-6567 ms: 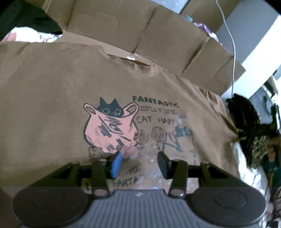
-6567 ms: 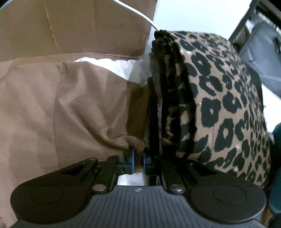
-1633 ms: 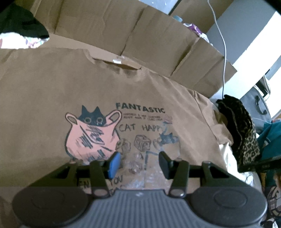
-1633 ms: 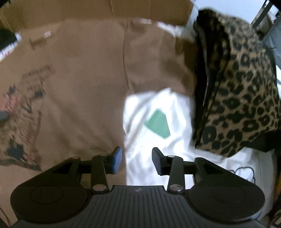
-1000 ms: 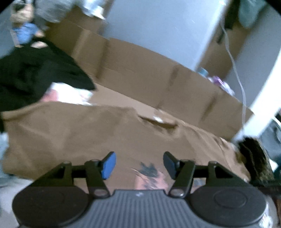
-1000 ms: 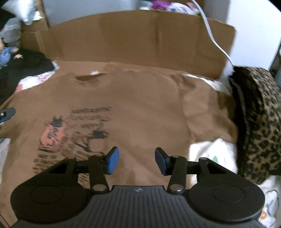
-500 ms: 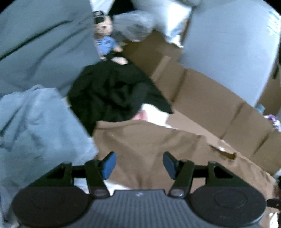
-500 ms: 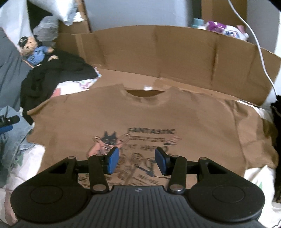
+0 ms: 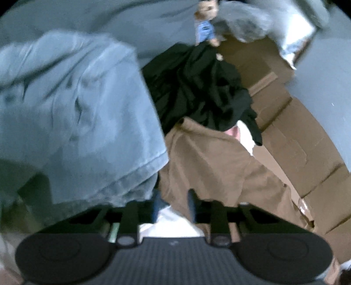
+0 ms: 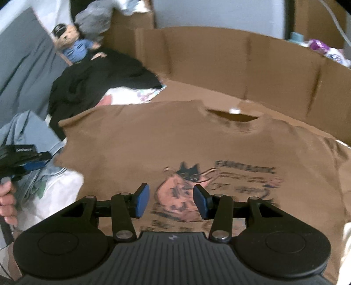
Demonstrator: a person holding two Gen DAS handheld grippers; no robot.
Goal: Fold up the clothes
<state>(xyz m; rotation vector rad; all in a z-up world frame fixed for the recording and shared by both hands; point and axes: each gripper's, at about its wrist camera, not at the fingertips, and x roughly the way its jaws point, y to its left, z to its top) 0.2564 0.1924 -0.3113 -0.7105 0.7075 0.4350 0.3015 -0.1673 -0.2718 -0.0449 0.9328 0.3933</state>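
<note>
A brown tee lies spread flat, print side up, on a white sheet; a cat graphic and lettering sit on its chest and the neck hole points toward 12 o'clock in the right wrist view. Behind the collar a wall of flattened cardboard runs from 11 to 2 o'clock, with a grey-blue wall above it. At 10 o'clock a black garment is heaped beside a small teddy in blue, which leans on a grey cushion. Pale denim lies at 9 o'clock, just beside the tee's sleeve.

The right tongs hover over the print with their blue pads set moderately apart and nothing between them.

The left tongs sit at the sleeve edge at 9 o'clock in the right view, with a hand on their handle. Their jaws have just been closing. The left view is blurred, yet the brown sleeve hem hangs down between the pads there, so they look pinched on the tee. In that view the denim fills 9 to 11 o'clock, the black garment lies at 12, the teddy above it, and the cardboard runs down the 3 o'clock side. White sheet shows under the tongs.
</note>
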